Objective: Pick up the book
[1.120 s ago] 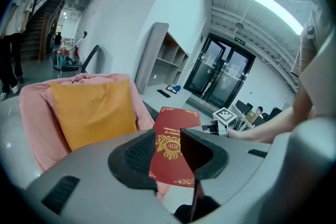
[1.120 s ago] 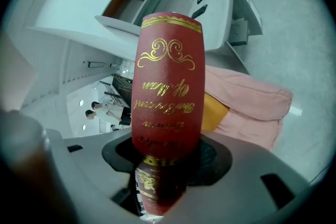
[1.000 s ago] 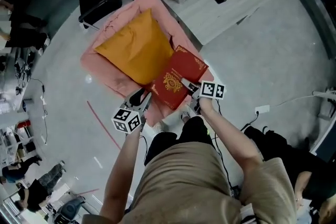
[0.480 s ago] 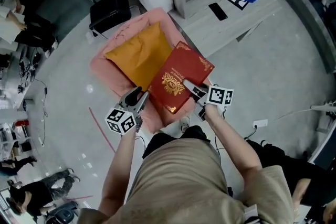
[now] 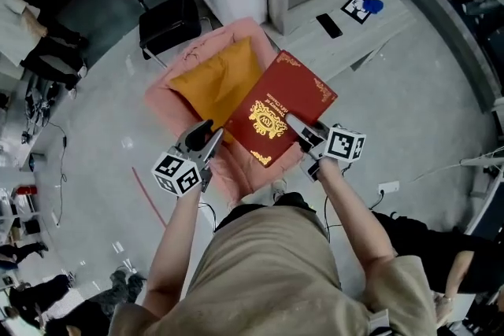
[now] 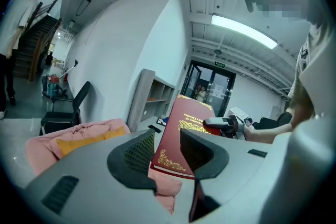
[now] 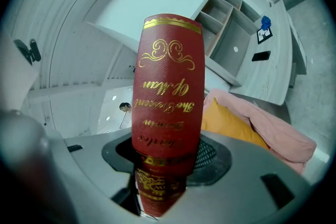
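- Gripping the book [image 7: 168,86] by its near edge, the right gripper [image 7: 165,157] has both jaws clamped on the red cover, and the book stands up between them, tilted away from the camera.
- In the head view, the book hangs over the pink bedding [image 5: 169,110] and partly covers the orange pillow [image 5: 216,83]. It seems to be carried by the right gripper alone.
- The left gripper [image 6: 168,147] is released: its jaws stand apart and press on nothing. The book's lower corner shows through the gap, but it lies beyond the fingertips — near, not touching.
- Judged from this, the grasp is made and the pick-up looks nearly complete. What may be left is only to bring the book fully clear and hold it steady.
- Whether the lower edge of the book is already free of the pink bedding cannot be told for sure — in the left gripper view, edge and fabric come very close.
- The part of the cover inside the right jaws is hidden, so how deep the grip goes is not visible.
- The gold title is bent by the wide lens and only partly readable.
- The person's own body cuts off the floor below the grippers.
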A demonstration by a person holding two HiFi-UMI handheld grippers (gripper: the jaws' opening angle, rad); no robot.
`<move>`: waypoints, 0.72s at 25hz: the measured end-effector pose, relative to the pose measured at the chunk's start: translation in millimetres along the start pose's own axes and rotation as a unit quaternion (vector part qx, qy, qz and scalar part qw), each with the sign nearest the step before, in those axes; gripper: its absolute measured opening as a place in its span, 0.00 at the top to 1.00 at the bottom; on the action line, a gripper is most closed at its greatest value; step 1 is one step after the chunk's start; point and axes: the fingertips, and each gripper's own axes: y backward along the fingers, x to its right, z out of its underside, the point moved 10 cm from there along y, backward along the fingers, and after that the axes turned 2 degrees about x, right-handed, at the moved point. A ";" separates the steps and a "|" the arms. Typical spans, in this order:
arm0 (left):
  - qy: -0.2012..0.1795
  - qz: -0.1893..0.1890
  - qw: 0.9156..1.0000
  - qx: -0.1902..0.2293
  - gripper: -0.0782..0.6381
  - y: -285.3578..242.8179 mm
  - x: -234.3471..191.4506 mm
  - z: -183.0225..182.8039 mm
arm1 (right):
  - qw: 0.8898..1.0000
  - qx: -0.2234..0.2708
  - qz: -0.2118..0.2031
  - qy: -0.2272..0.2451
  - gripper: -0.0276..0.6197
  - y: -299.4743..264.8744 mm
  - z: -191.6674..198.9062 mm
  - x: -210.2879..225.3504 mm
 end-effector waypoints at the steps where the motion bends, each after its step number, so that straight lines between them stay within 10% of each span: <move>1: -0.003 0.004 1.000 0.002 0.69 6.3 -2.6 -3.6 | 1.000 0.006 0.004 0.001 0.59 1.3 2.9 -6.0; 18: -0.027 0.015 0.999 0.040 0.69 110.0 -87.4 -25.7 | 0.992 0.101 0.064 0.041 0.59 27.0 43.3 -70.3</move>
